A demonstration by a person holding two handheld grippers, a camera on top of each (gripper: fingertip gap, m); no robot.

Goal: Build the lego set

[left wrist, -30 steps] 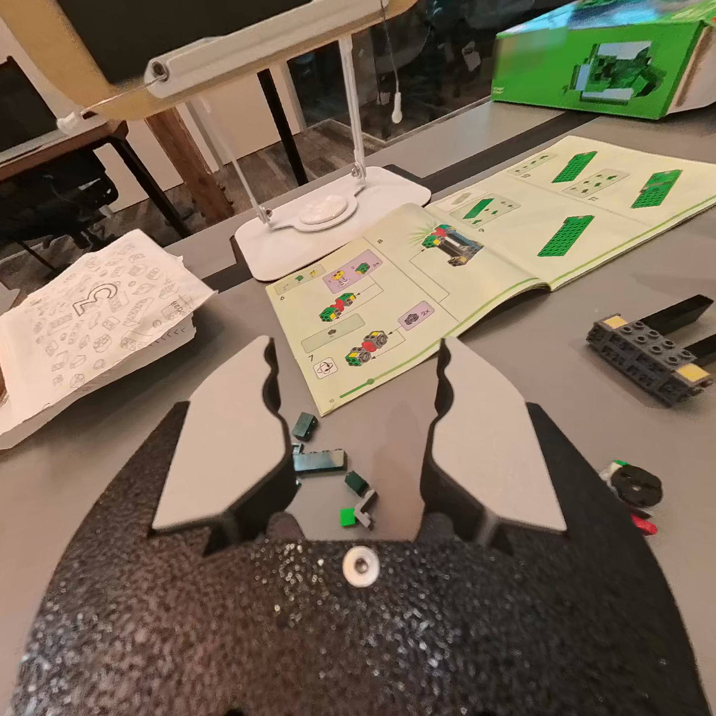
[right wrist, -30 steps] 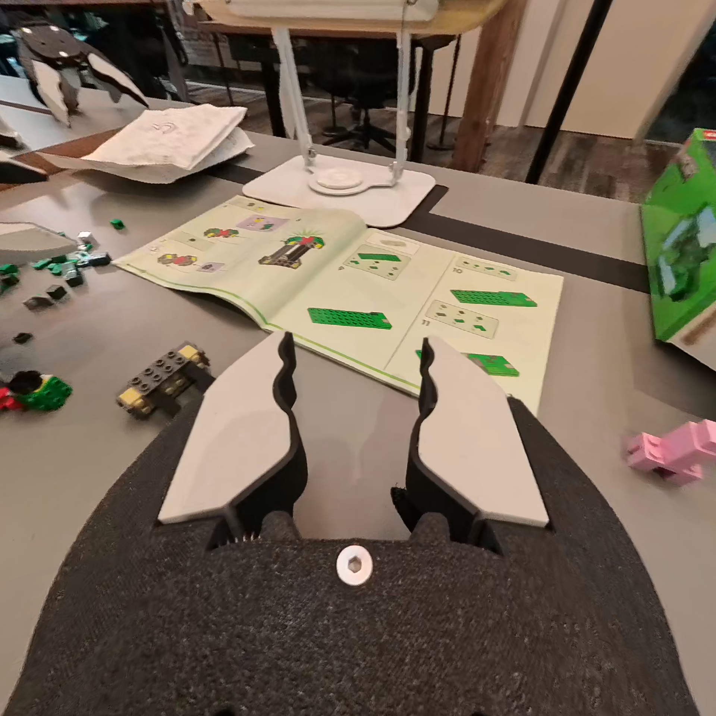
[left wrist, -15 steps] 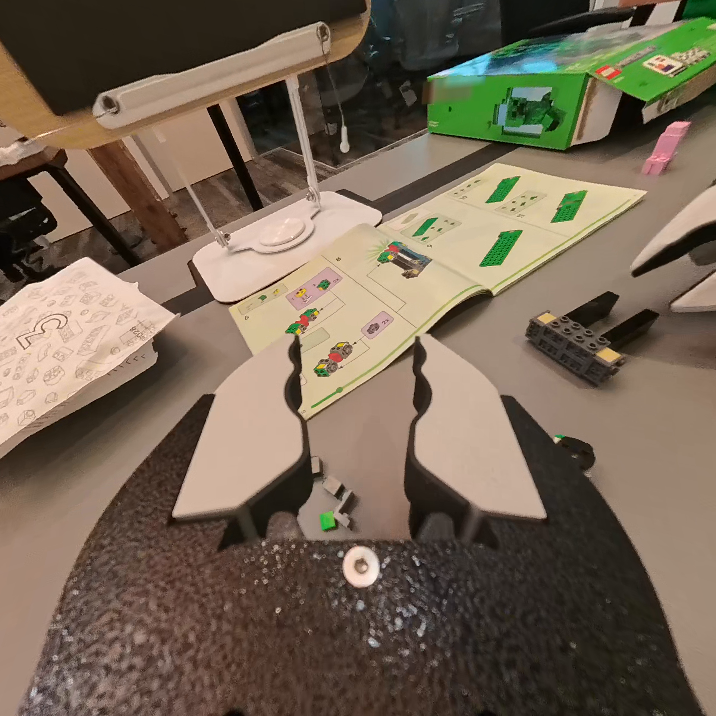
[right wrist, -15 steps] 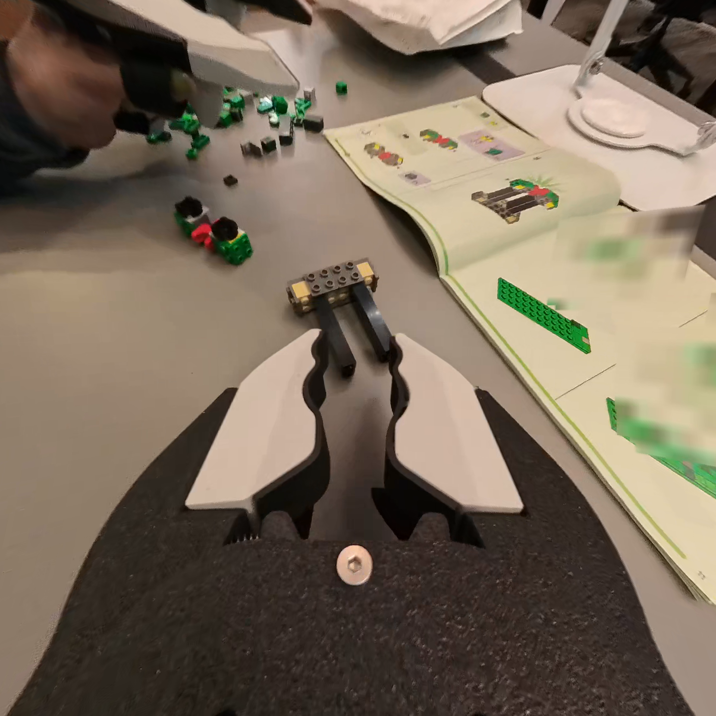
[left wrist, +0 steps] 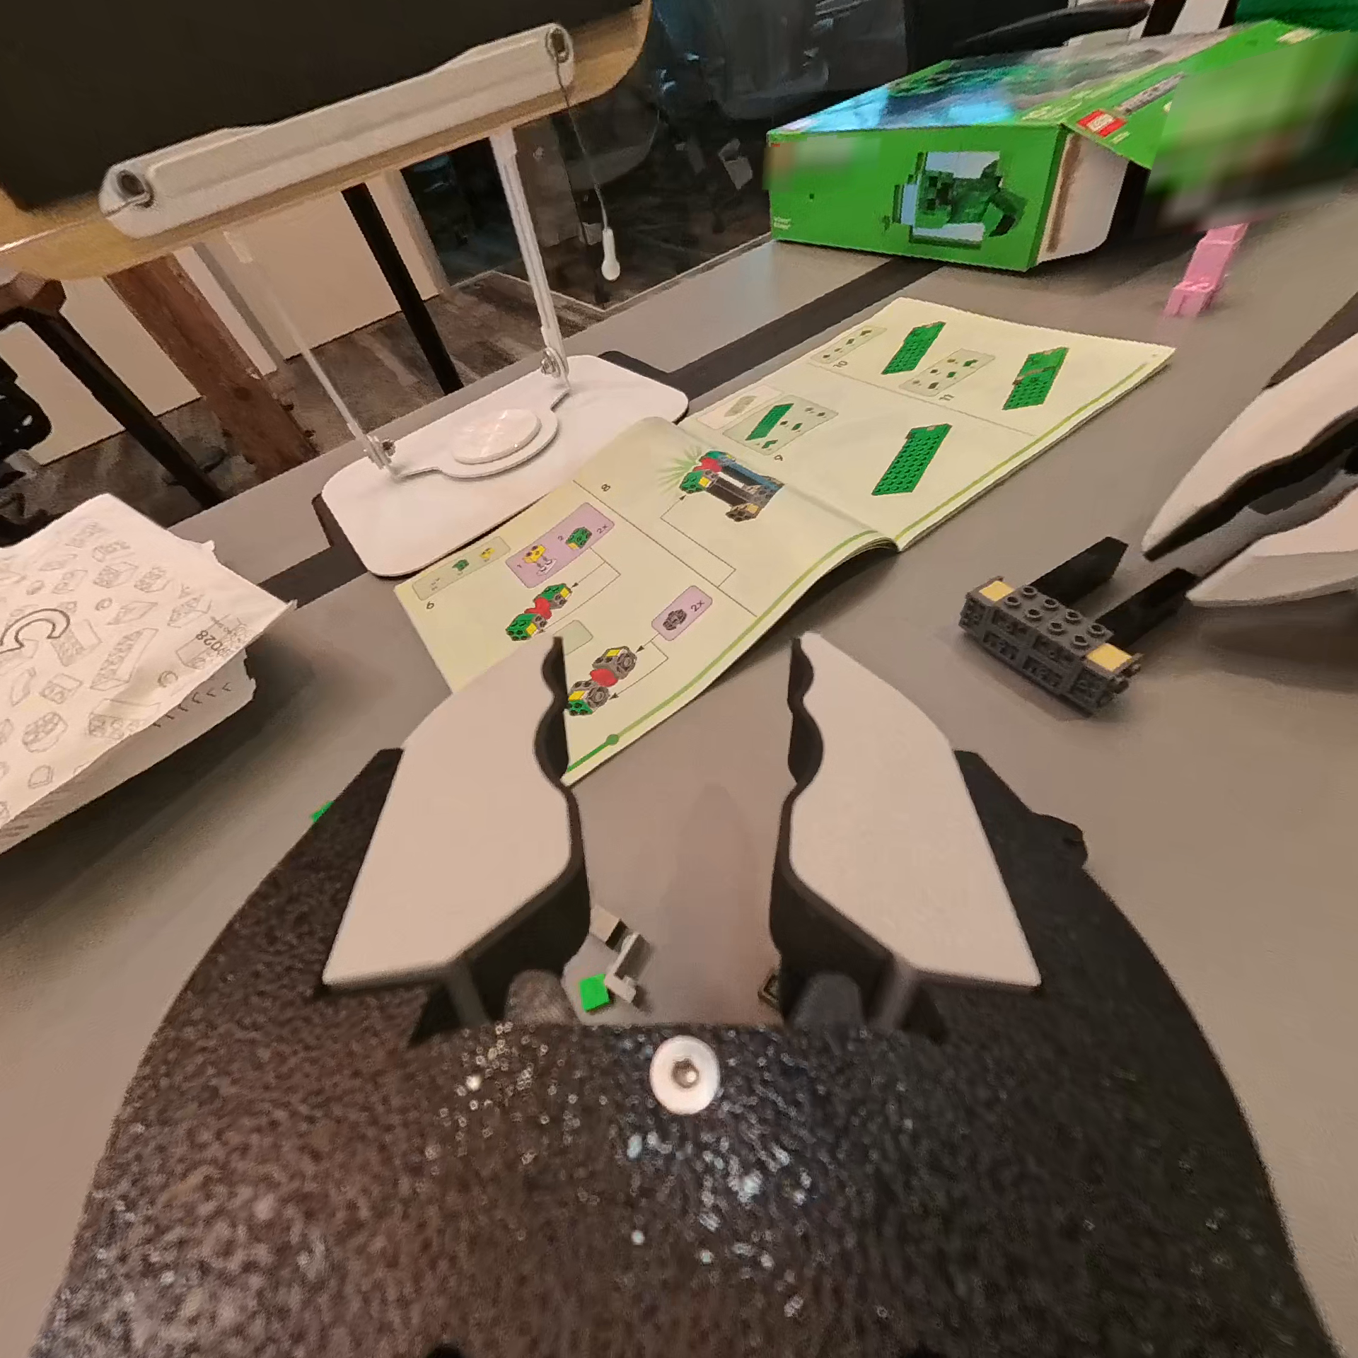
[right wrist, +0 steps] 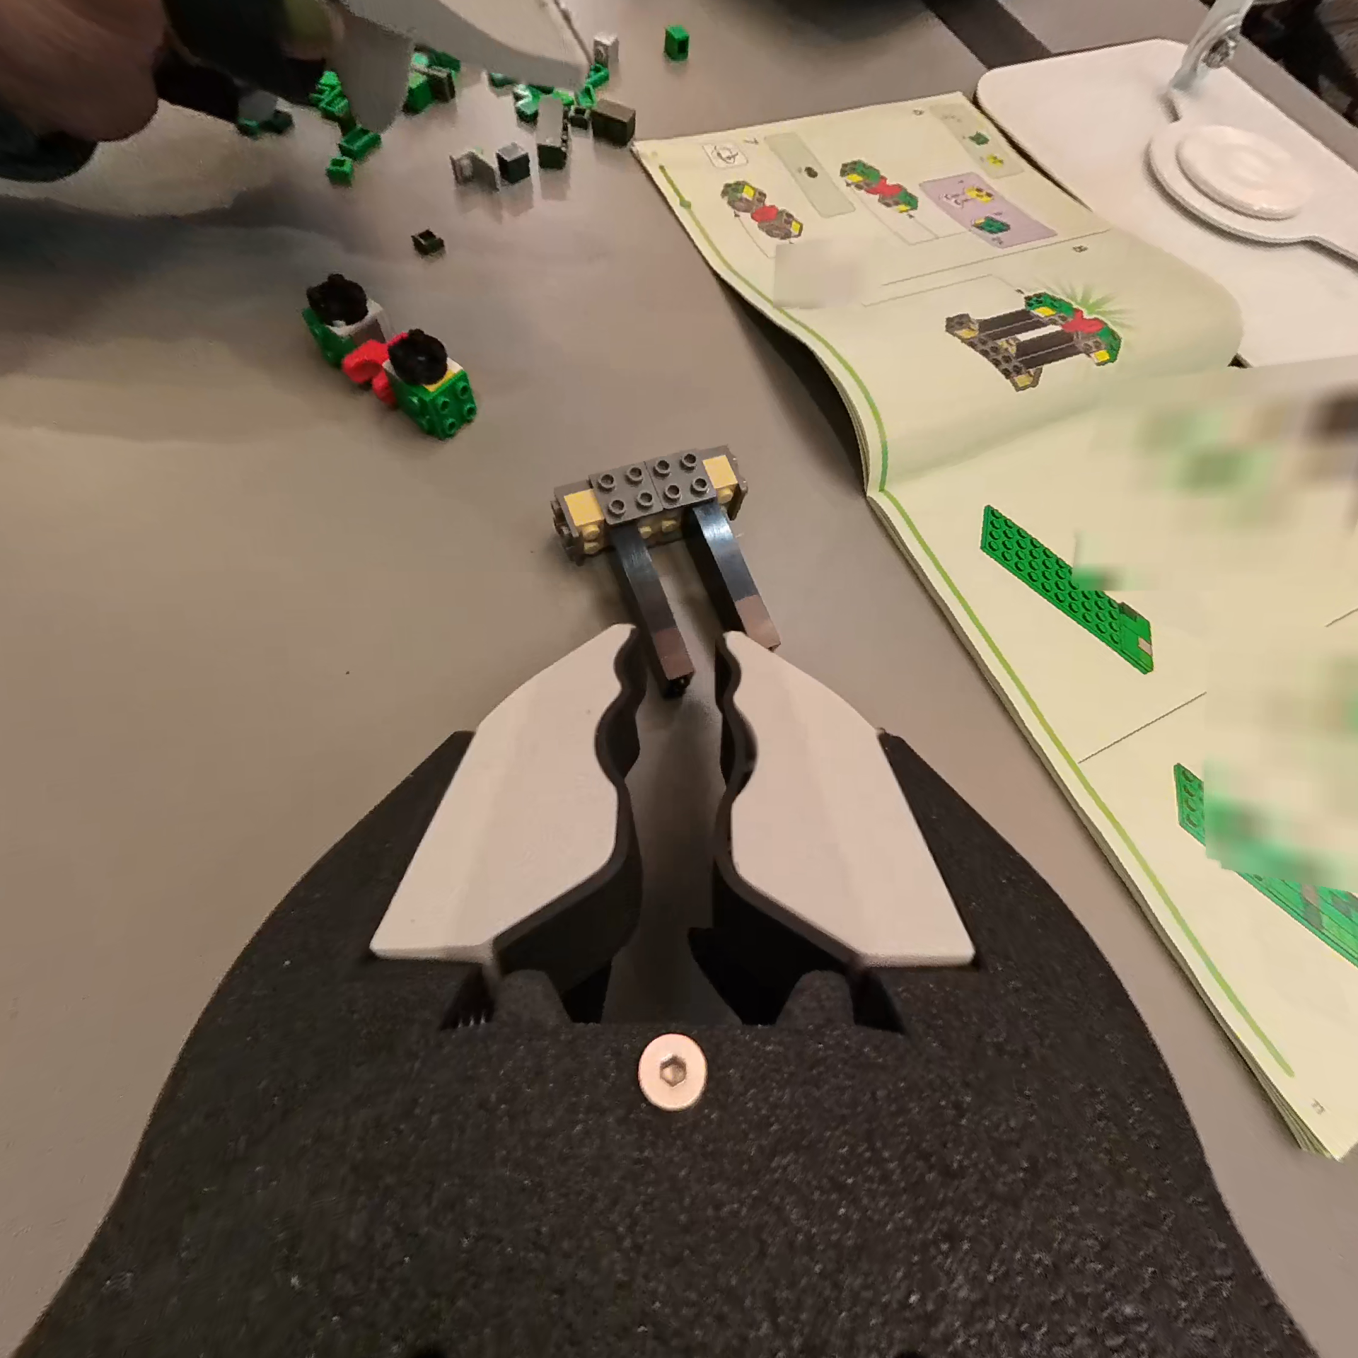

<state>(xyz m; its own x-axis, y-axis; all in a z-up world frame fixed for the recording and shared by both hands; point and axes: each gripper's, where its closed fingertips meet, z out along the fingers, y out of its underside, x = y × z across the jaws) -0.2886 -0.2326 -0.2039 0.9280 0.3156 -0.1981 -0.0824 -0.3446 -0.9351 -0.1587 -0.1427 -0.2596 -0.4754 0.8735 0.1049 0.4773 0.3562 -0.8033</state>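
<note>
A grey brick assembly (right wrist: 647, 492) with tan ends and two black bars lies on the grey table (right wrist: 220, 661); it also shows in the left wrist view (left wrist: 1043, 647). My right gripper (right wrist: 676, 647) is partly open and low. The end of the left black bar (right wrist: 669, 647) lies between its tips with a gap on both sides. My left gripper (left wrist: 680, 661) is open and empty above the table, near the open instruction booklet (left wrist: 735, 514). A small green piece (left wrist: 594, 992) and a grey bracket (left wrist: 624, 955) lie under it. A green, red and black sub-assembly (right wrist: 389, 360) sits to the left.
Several loose green and grey pieces (right wrist: 514, 110) lie at the far left under the left gripper (right wrist: 455, 37). A white lamp base (left wrist: 507, 455), a white paper bag (left wrist: 95, 647), a green box (left wrist: 955, 191) and a pink figure (left wrist: 1205, 272) stand around the booklet. To the grey bracket (left wrist: 624, 955): left tips about 9 centimetres, right tips about 20 centimetres.
My right gripper swung left from the booklet, came down at the black bars and narrowed. My left gripper drew back from the loose pieces and narrowed a little.
</note>
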